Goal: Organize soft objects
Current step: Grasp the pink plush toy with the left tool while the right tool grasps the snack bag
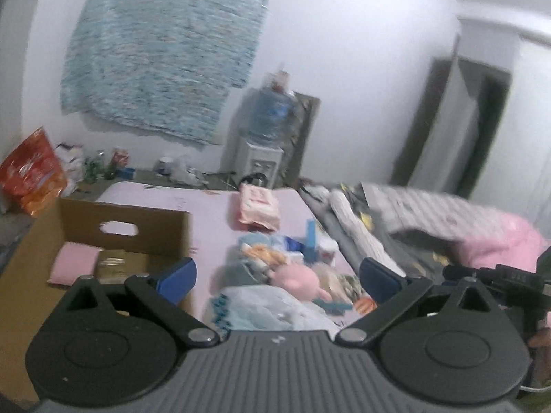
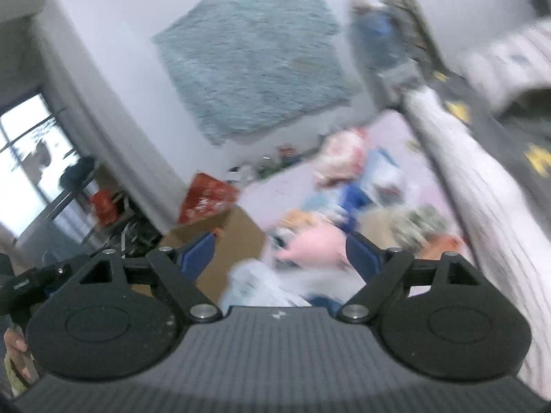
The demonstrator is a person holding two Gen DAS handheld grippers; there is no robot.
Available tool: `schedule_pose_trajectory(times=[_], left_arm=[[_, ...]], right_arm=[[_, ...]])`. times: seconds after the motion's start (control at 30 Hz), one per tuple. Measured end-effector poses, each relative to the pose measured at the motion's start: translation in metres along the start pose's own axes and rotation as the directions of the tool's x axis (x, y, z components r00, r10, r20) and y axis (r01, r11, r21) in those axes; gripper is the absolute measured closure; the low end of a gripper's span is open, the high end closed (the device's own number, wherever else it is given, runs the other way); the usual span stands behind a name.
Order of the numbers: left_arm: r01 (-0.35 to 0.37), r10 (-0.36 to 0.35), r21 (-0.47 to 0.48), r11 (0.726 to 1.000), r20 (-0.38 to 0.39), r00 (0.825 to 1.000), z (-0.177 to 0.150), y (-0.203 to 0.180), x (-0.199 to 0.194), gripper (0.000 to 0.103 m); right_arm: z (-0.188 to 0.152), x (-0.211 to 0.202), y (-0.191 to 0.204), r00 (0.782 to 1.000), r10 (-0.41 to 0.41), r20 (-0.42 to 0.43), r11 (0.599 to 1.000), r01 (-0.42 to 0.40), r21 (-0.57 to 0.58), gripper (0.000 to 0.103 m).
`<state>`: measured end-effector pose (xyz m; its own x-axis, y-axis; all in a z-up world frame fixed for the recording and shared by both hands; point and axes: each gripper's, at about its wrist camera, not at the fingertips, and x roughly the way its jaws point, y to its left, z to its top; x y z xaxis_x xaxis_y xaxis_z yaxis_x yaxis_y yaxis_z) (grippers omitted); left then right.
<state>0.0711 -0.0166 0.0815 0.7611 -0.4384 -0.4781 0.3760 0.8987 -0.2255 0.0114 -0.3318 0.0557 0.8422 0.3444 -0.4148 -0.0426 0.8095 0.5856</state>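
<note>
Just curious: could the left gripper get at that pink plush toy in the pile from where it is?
Probably yes. The left gripper is open and empty, and the pink plush toy lies on top of the pile, uncovered.

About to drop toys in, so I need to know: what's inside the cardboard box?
In the box: a pink flat item and an olive-gold one beside it. The near part is hidden behind the left hand-held gripper.

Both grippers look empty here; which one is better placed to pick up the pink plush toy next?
Probably the left gripper: open, with the pink plush toy sharply framed between its fingers. The right gripper is open too, but its view is blurred.
</note>
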Motion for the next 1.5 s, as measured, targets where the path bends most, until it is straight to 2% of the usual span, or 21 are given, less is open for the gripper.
schedule_pose_trajectory(times=[0.13, 0.27, 0.4, 0.47, 0.57, 0.77, 0.87, 0.97, 1.03, 1.1, 1.17, 1.2, 1.3, 1.4, 1.5], left_arm=[[0.000, 0.010, 0.114, 0.993, -0.086, 0.996, -0.006, -0.036, 0.040, 0.003], [-0.004, 0.056, 0.220, 0.976, -0.229, 0.972, 0.003, -0.056, 0.097, 0.003], [-0.001, 0.113, 0.312, 0.950, -0.343, 0.933, 0.010, -0.066, 0.156, 0.005], [0.026, 0.115, 0.320, 0.947, -0.413, 0.903, 0.014, -0.068, 0.187, 0.005], [0.029, 0.133, 0.299, 0.954, -0.506, 0.852, 0.017, -0.067, 0.233, 0.005], [0.020, 0.194, 0.348, 0.937, -0.568, 0.800, 0.010, -0.073, 0.299, 0.005], [0.033, 0.211, 0.372, 0.928, -0.595, 0.775, 0.002, -0.077, 0.319, 0.005], [0.045, 0.228, 0.398, 0.916, -0.611, 0.758, -0.006, -0.080, 0.333, 0.006], [0.043, 0.246, 0.414, 0.909, -0.618, 0.747, -0.011, -0.081, 0.340, 0.008], [0.050, 0.238, 0.405, 0.913, -0.628, 0.741, -0.013, -0.078, 0.344, 0.010], [0.063, 0.209, 0.374, 0.925, -0.641, 0.739, -0.012, -0.074, 0.345, 0.020], [0.051, 0.208, 0.358, 0.932, -0.644, 0.736, -0.012, -0.071, 0.345, 0.021], [0.032, 0.180, 0.305, 0.952, -0.641, 0.746, -0.007, -0.063, 0.342, 0.025], [0.025, 0.151, 0.261, 0.965, -0.630, 0.762, 0.002, -0.058, 0.333, 0.027], [0.054, 0.079, 0.201, 0.978, -0.599, 0.797, 0.017, -0.057, 0.315, 0.027]], right_arm=[[-0.030, 0.007, -0.047, 1.000, -0.002, -0.024, 0.990, 0.005, 0.140, 0.019], [-0.051, 0.039, -0.067, 0.998, 0.034, -0.045, 0.980, -0.024, 0.196, 0.019], [-0.044, 0.085, -0.080, 0.997, 0.039, -0.073, 0.969, -0.020, 0.245, 0.019], [-0.039, 0.114, -0.088, 0.996, 0.013, -0.086, 0.967, 0.009, 0.256, 0.019], [-0.029, 0.147, -0.103, 0.995, -0.020, -0.096, 0.962, 0.046, 0.270, 0.019], [-0.012, 0.205, -0.124, 0.988, -0.042, -0.150, 0.960, 0.081, 0.270, 0.023], [-0.010, 0.235, -0.127, 0.975, -0.065, -0.211, 0.963, 0.117, 0.244, 0.029], [-0.012, 0.258, -0.127, 0.962, -0.103, -0.254, 0.967, 0.156, 0.201, 0.038], [-0.016, 0.269, -0.127, 0.955, -0.123, -0.270, 0.967, 0.176, 0.184, 0.055], [-0.019, 0.272, -0.127, 0.955, -0.134, -0.266, 0.970, 0.181, 0.162, 0.060], [-0.022, 0.269, -0.127, 0.959, -0.130, -0.250, 0.973, 0.173, 0.155, 0.065], [-0.023, 0.268, -0.128, 0.963, -0.127, -0.238, 0.973, 0.167, 0.158, 0.068], [-0.025, 0.257, -0.131, 0.970, -0.116, -0.212, 0.972, 0.155, 0.178, 0.074], [-0.025, 0.246, -0.139, 0.978, -0.082, -0.189, 0.964, 0.126, 0.233, 0.076], [-0.022, 0.230, -0.150, 0.990, -0.007, -0.144, 0.944, 0.054, 0.325, 0.076]])
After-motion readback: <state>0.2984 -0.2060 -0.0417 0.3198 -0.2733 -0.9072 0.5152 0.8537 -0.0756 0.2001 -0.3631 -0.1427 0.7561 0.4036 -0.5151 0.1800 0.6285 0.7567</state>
